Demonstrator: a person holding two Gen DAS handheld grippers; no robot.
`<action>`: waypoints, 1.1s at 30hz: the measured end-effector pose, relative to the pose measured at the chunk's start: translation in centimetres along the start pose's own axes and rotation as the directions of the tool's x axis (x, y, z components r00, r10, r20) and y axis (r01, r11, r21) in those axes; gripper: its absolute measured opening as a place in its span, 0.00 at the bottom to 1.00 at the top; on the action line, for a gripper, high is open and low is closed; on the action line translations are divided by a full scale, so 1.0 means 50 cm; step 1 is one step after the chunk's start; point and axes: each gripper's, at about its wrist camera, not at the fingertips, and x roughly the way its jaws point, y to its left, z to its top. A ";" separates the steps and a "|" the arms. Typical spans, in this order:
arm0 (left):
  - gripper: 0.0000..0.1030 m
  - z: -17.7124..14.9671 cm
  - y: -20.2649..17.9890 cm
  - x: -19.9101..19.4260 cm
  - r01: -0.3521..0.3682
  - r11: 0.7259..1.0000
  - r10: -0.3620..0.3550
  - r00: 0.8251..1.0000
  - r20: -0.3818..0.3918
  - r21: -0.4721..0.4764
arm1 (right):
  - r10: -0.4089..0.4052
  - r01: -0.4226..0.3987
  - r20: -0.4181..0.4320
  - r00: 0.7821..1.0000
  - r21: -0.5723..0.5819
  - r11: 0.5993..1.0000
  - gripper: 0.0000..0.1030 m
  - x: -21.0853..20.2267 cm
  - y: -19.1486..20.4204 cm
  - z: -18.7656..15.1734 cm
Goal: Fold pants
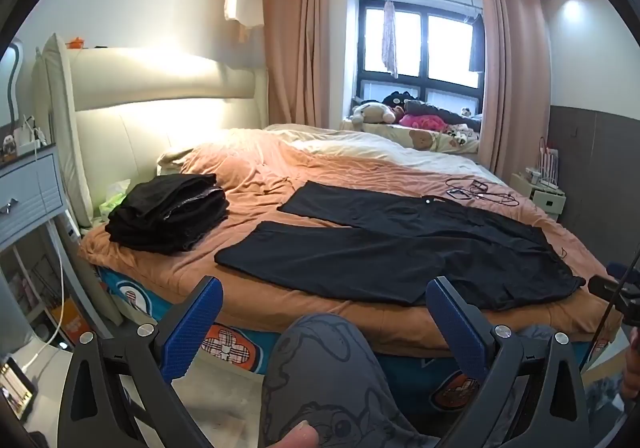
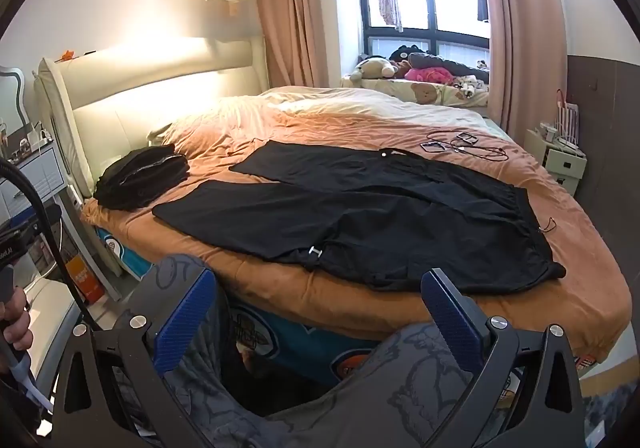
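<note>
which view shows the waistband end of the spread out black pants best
The right wrist view: the black pants lie nearer and more centred there, with the waistband, its drawstring and a small metal clasp plainly visible. The left wrist view shows the same pants, but the waistband sits farther off, toward the right edge.

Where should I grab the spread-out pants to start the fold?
Probably the near leg's hem and the near waistband corner, coming from the bed's front edge. The pants lie flat, legs toward the headboard, so that long near edge is free to lift over.

A bed [image 1: 360, 168] fills the room, its headboard [image 1: 160, 88] at ten o'clock. The window [image 1: 420, 44] at one o'clock glows between pink curtains [image 1: 292, 40].
</note>
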 end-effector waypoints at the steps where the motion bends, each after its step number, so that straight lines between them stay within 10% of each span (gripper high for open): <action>1: 1.00 0.000 0.000 0.001 -0.001 1.000 0.001 1.000 -0.003 -0.002 | 0.000 0.000 -0.003 1.000 -0.001 1.000 1.00 0.000 0.001 0.000; 33: 1.00 -0.011 0.012 0.019 0.068 0.997 -0.068 0.998 -0.010 -0.031 | -0.058 0.058 -0.005 0.998 0.034 0.998 1.00 0.009 0.005 0.009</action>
